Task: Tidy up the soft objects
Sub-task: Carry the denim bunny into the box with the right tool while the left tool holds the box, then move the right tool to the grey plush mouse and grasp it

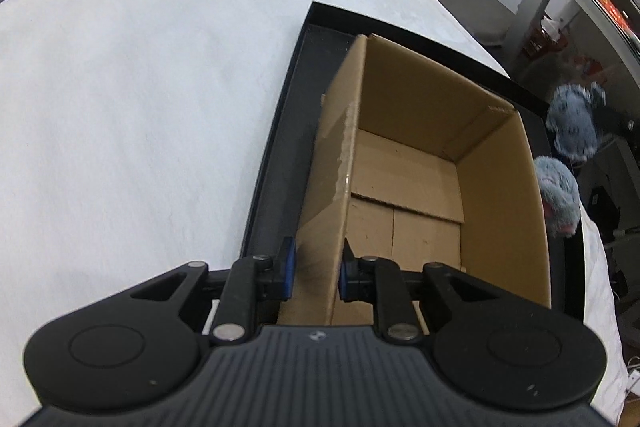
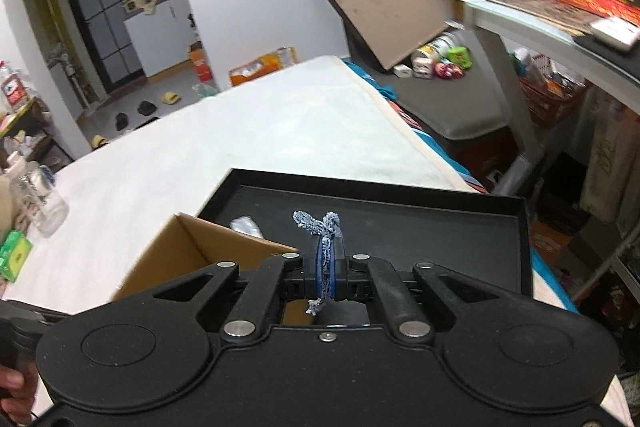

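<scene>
Bimanual sorting of soft items, early stage. The left gripper (image 1: 316,273) is clamped on the near wall of an open cardboard box (image 1: 404,163), one pad outside the wall and one inside, steadying it. The box stands inside a shallow black tray (image 1: 280,163) on a white-covered table (image 1: 140,107); its floor is bare cardboard, so nothing has yet been placed in it. In the right wrist view the right gripper (image 2: 326,267) is fully closed on a thin blue-and-white yarn loop (image 2: 318,223), whose tuft projects past the pads toward 12 o'clock and whose tail hangs below them. Seen from the left wrist, two fluffy blue-grey plush items hang at 3 o'clock, beyond the tray's far rim: one upper plush piece (image 1: 572,123) and one lower plush piece (image 1: 558,195); they are probably the body that the loop belongs to, though the link itself cannot be seen. A pale wrapped item (image 2: 246,225) lies in the tray at 11 o'clock from the right gripper, just behind the box corner. Judged progress: one soft object is picked up, none is stowed; carrying it over the box opening and releasing it remains, as does any further item.
</scene>
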`<state>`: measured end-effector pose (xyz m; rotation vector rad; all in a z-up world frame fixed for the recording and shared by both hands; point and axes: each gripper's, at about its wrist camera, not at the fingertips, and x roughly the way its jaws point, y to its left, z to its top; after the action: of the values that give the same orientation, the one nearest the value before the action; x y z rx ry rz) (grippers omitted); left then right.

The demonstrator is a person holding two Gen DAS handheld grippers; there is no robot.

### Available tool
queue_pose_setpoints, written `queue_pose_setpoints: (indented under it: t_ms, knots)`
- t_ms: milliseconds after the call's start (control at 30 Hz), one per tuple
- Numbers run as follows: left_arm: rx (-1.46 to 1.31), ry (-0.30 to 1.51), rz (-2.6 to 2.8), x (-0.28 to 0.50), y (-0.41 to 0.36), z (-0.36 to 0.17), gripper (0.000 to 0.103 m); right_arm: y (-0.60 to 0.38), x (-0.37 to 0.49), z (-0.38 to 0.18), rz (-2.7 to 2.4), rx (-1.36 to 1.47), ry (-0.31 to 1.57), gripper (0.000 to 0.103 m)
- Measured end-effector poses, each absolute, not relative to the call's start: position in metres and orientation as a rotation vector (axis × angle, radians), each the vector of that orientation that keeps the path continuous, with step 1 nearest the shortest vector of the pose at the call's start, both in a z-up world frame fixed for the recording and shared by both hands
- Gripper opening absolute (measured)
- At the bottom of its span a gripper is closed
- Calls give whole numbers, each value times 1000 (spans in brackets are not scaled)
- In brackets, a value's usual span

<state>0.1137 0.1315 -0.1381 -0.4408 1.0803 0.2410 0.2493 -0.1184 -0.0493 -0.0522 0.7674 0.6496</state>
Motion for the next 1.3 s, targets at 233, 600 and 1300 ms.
queue_pose_setpoints:
  t_ms: [233, 600, 1300]
  knots:
    - [-434, 1085, 234, 111, 129, -134, 20, -100, 245, -39, 742, -44, 752, 3]
    - [-430, 1077, 198, 115, 133, -134, 20, -56, 233, -43, 857, -86, 790, 4]
    - [-464, 1014, 246, 123, 156, -120, 18, -31, 226, -55, 913, -89, 849, 49]
